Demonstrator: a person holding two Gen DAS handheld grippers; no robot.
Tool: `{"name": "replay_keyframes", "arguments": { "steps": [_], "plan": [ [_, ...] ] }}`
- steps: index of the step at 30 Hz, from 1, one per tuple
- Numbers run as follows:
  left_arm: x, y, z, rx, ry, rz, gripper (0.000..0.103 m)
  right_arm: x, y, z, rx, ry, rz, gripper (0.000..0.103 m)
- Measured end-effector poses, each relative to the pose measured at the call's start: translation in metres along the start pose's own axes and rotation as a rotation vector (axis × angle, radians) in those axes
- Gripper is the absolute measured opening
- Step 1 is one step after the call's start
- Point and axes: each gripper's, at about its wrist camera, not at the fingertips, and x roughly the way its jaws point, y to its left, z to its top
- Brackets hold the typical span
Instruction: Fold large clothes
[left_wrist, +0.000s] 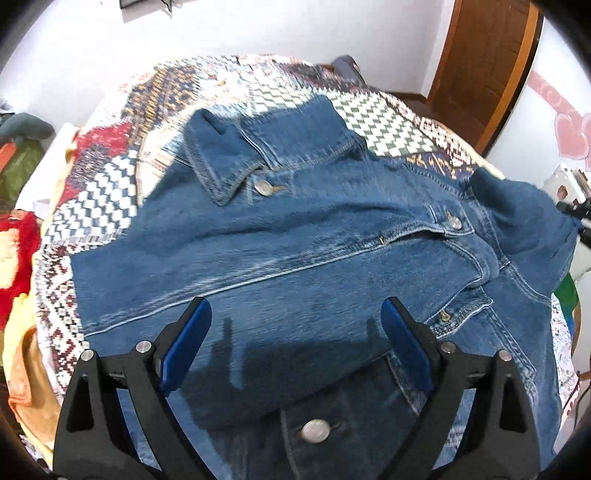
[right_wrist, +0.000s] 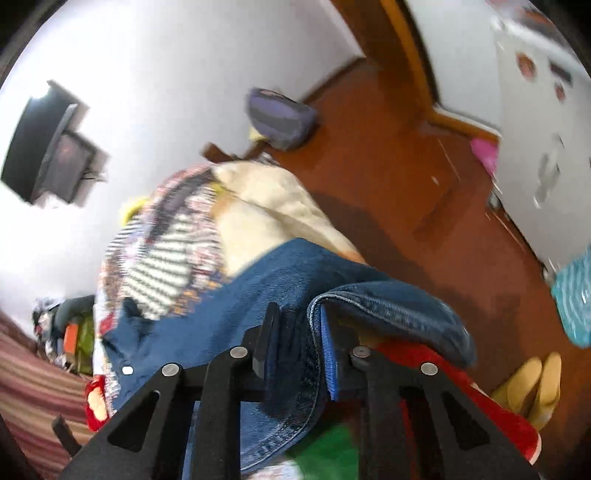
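The denim jacket (left_wrist: 295, 236) looks heavy and stiff; grip seams. Left gripper (left_wrist: 295, 332) gapes empty above it; right gripper (right_wrist: 299, 332) apparently pinches its edge.

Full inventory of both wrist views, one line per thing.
denim jacket: 1, blue, spread on the bed, one edge pinched
patterned quilt: 1, multicolour, covering the bed under the jacket
door: 1, brown wood, far right
floor: red-brown, beside the bed
yellow slippers: 1 pair, on the floor
left gripper: 1, black with blue pads, open above the jacket
right gripper: 1, black, shut on the jacket's edge
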Motion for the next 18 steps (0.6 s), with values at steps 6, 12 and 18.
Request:
{"name": "replay_keyframes", "arguments": {
  "steps": [6, 12, 18],
  "plan": [
    [-0.034, 0.018, -0.003, -0.034, -0.077, 0.001, 0.093, -0.044, 0.084, 0.000, -0.166, -0.075, 0.134, 0.017],
    [-0.057, 0.031, -0.012, -0.064, -0.125, -0.008, 0.093, -0.053, 0.174, -0.035, -0.333, -0.040, 0.313, 0.013],
    [-0.071, 0.044, -0.025, -0.054, -0.134, 0.025, 0.093, -0.014, 0.227, -0.102, -0.490, 0.072, 0.266, 0.013]
  ]
}}
